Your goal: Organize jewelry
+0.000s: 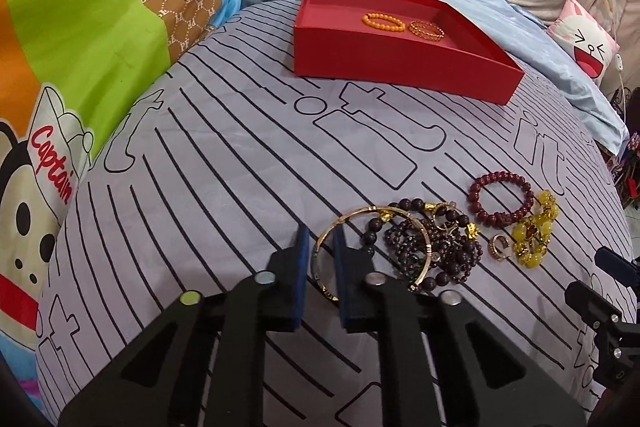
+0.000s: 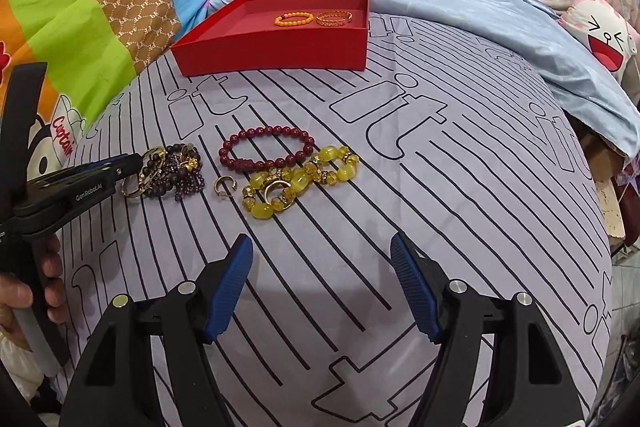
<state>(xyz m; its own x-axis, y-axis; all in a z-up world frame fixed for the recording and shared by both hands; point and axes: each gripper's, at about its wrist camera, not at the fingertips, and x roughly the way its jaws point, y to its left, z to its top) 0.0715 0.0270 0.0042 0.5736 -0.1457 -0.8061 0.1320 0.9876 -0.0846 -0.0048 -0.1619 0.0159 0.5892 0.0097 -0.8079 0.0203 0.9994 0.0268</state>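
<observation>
A red tray [image 1: 392, 63] [image 2: 276, 57] on the bed holds an orange bead bracelet [image 1: 383, 21] [image 2: 292, 18] and a gold chain bracelet [image 1: 426, 29] [image 2: 335, 17]. My left gripper [image 1: 323, 237] [image 2: 134, 163] has its fingers narrowly apart around the rim of a gold bangle [image 1: 372, 213], which lies on a heap of dark bead bracelets [image 1: 430, 247] [image 2: 176, 173]. To the right lie a maroon bead bracelet [image 1: 502, 199] [image 2: 266, 149], a yellow bead bracelet [image 1: 534, 231] [image 2: 298, 179] and a small gold ear cuff [image 1: 500, 246] [image 2: 226, 187]. My right gripper [image 2: 322, 247] is open and empty, near of the yellow bracelet.
The jewelry lies on a lilac striped sheet [image 1: 224, 187] [image 2: 440, 187]. A colourful cartoon quilt [image 1: 80, 39] [image 2: 80, 19] lies left. A pale blue blanket [image 1: 560, 75] [image 2: 500, 15] and a cartoon face pillow [image 1: 588, 47] [image 2: 608, 39] lie right. The bed edge drops at far right.
</observation>
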